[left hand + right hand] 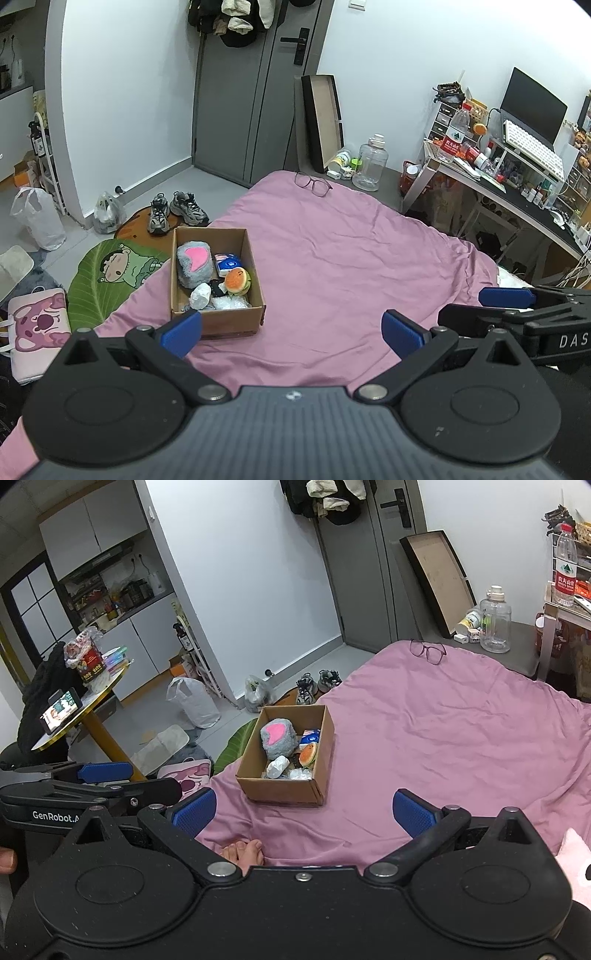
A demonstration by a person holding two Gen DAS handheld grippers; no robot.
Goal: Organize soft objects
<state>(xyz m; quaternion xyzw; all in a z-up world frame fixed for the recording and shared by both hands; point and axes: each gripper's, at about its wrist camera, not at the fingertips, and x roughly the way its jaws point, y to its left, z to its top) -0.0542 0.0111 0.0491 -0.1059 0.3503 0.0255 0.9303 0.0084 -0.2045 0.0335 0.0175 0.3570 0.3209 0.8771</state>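
A cardboard box stands on the pink bedspread near its left edge. It holds a grey plush with a pink heart, a burger plush, a blue-white tissue pack and a white soft lump. The box also shows in the right wrist view. My left gripper is open and empty, just in front of the box. My right gripper is open and empty, a little nearer than the box. A pink plush lies at the right edge.
Glasses lie at the bed's far end. Beyond stand a water jug, a leaning tray and a cluttered desk. Shoes, bags and a leaf mat are on the floor left. A round table stands left.
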